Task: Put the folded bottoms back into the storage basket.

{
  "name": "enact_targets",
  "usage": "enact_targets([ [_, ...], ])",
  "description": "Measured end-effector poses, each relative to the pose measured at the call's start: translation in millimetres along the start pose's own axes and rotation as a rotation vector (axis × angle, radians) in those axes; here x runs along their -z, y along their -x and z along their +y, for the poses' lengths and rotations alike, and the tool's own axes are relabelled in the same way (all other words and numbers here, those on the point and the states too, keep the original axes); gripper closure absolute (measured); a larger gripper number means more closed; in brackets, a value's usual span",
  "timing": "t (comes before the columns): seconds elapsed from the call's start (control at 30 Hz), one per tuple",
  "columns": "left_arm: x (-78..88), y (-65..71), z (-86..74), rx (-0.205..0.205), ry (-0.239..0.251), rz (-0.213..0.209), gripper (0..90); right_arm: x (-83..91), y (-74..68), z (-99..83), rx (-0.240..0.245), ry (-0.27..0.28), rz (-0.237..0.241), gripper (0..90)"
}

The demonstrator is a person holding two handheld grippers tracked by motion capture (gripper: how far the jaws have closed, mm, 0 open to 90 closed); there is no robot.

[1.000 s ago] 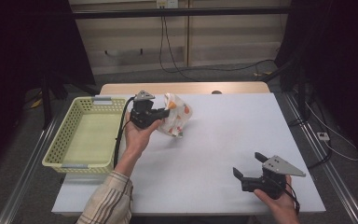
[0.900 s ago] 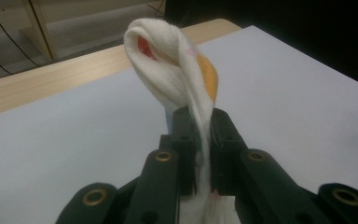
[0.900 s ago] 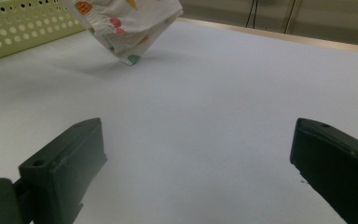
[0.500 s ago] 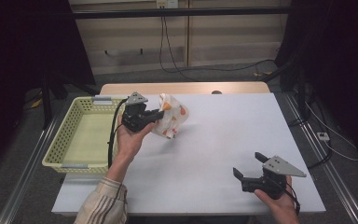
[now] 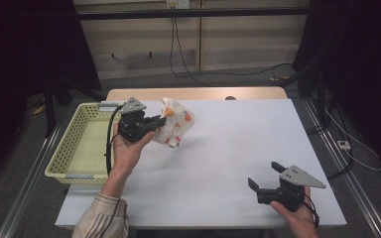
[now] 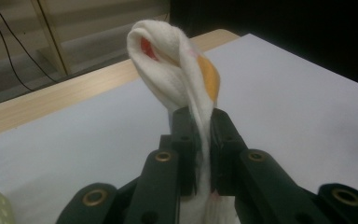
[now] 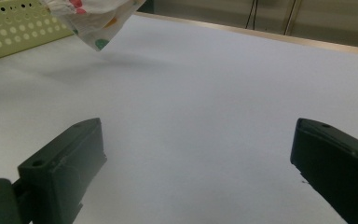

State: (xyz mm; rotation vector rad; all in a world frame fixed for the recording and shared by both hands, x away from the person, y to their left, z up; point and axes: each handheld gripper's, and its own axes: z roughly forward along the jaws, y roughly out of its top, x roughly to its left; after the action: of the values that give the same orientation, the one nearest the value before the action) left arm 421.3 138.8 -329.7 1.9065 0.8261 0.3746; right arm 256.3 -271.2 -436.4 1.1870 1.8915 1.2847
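Note:
A white cloth (image 5: 174, 125) with orange, red and green spots hangs clear of the white table (image 5: 228, 148), bunched in my left gripper (image 5: 159, 121). In the left gripper view the two black jaws pinch a fold of the cloth (image 6: 182, 79), which rises above them. The left hand holds it beside the pale green basket (image 5: 79, 148). My right gripper (image 5: 268, 176) rests near the table's front right, jaws wide apart with nothing between them. In the right gripper view a corner of the cloth (image 7: 98, 18) dangles at the upper left, above the table.
The perforated basket's wall (image 7: 14, 28) stands at the table's left edge. A wooden strip (image 5: 193, 93) runs along the far side of the table. Cables (image 5: 188, 59) hang on the wall behind. Metal rails (image 5: 347, 168) flank the table.
My left hand has carried the cloth a little left toward the basket and slightly upward. The right gripper has stayed where it was.

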Motion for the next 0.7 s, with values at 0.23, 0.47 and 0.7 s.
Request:
enact_targets([
  [0.23,7.6,-1.4,-1.4,-0.007,-0.004,0.012,82.8,0.0,-0.4,0.0,0.000,-0.002,0.001,2.7],
  [0.47,18.5,-4.9,-2.0,-0.004,0.011,0.023,82.8,0.1,-0.4,0.1,0.001,-0.002,0.001,2.7],
  [0.7,29.8,-8.5,-0.3,0.001,0.032,0.033,82.8,0.5,-0.9,0.0,0.003,-0.001,0.006,2.7],
])
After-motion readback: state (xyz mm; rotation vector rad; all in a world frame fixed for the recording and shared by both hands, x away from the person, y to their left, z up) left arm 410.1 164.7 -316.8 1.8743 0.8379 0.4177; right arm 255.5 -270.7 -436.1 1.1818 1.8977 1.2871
